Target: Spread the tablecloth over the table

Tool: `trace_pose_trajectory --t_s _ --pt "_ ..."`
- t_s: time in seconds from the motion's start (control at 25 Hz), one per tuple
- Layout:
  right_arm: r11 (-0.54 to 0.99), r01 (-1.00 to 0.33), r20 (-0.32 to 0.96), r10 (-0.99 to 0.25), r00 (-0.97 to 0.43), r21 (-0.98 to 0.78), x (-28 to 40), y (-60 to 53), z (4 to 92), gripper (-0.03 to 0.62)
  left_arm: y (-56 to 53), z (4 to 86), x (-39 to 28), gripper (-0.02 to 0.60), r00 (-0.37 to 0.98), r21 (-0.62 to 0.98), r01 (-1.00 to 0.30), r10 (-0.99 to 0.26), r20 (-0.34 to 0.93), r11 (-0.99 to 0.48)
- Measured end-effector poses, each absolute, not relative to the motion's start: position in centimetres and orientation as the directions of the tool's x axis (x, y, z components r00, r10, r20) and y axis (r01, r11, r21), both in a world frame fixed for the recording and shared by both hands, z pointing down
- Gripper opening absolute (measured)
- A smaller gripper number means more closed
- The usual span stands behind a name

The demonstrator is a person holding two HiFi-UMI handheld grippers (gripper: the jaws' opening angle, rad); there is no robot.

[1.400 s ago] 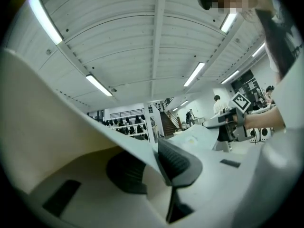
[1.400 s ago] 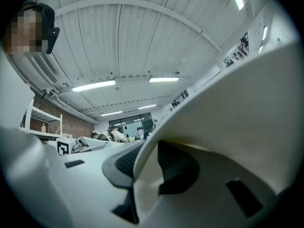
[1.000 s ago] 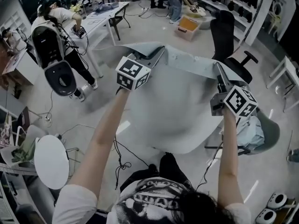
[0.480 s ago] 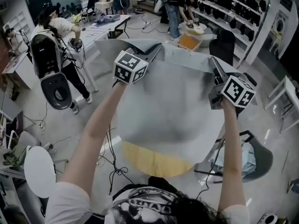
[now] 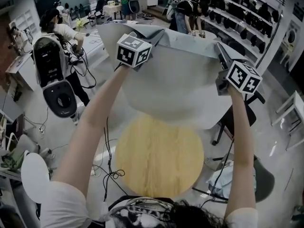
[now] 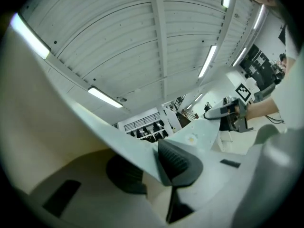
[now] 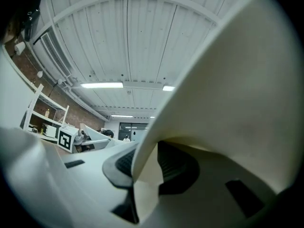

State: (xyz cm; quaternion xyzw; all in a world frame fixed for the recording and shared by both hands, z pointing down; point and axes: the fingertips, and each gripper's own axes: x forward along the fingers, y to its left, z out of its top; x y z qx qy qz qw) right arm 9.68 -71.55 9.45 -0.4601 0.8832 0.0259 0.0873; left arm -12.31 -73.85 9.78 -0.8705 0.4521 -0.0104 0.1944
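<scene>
A busy workshop with a pale floor, trailing cables and wall shelving (image 5: 237, 13) at the far right. At the far left, another person (image 5: 59, 32) stands bent over a long worktop.

Seen from the head camera, two bare arms reach forward and up. The left tool (image 5: 156, 36) is clamped onto the top edge of a pale grey tablecloth (image 5: 180, 89). Its own view shows the fabric pinched between the ribbed pads, with no gap left around it. The cloth stretches rightward as a broad sheet, its held edge running left to right between the two hands.

Below the sheet, and closer to the person, a round wooden desk (image 5: 159, 160) sits almost entirely bare. Only the cloth's hanging hem overlaps the desk's far rim.

On the right, the right tool (image 5: 221, 51) grips the same top edge in the same way, with a fold of fabric pressed between its pads. It sits a little lower in the picture than the left one.

Both tools seem equally placed, so the spread likely depends on lowering the sheet evenly over the desk beneath.
</scene>
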Motion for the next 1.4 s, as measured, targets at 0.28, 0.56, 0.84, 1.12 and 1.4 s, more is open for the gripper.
trace_pose_trajectory --t_s 0.28,0.56,0.84,1.12,1.4 --pt "0.567 -0.821 -0.169 -0.818 -0.55 -0.073 10.9 -76.0 13.2 0.074 -77.8 12.4 -11.7 0.075 0.588 -0.282 -0.794 -0.797 -0.137 -0.538" --pt "0.552 -0.815 -0.063 -0.832 -0.551 -0.178 11.6 -76.0 21.6 0.074 -77.7 20.0 -11.4 0.078 0.599 -0.199 -0.789 -0.799 -0.043 -0.581" --pt "0.538 -0.817 0.049 -0.828 -0.558 -0.209 11.1 -71.2 28.7 0.075 -73.4 28.1 -11.8 0.078 0.619 -0.101 -0.777 -0.783 0.063 -0.622" --pt "0.507 -0.826 0.106 -0.833 -0.543 -0.248 11.4 -65.1 33.1 0.077 -68.3 32.5 -11.4 0.08 0.648 -0.075 -0.75 -0.753 0.116 -0.657" --pt "0.465 -0.821 0.121 -0.842 -0.526 -0.331 12.0 -59.5 35.7 0.077 -63.4 34.4 -10.9 0.08 0.675 -0.046 -0.728 -0.726 0.13 -0.685"
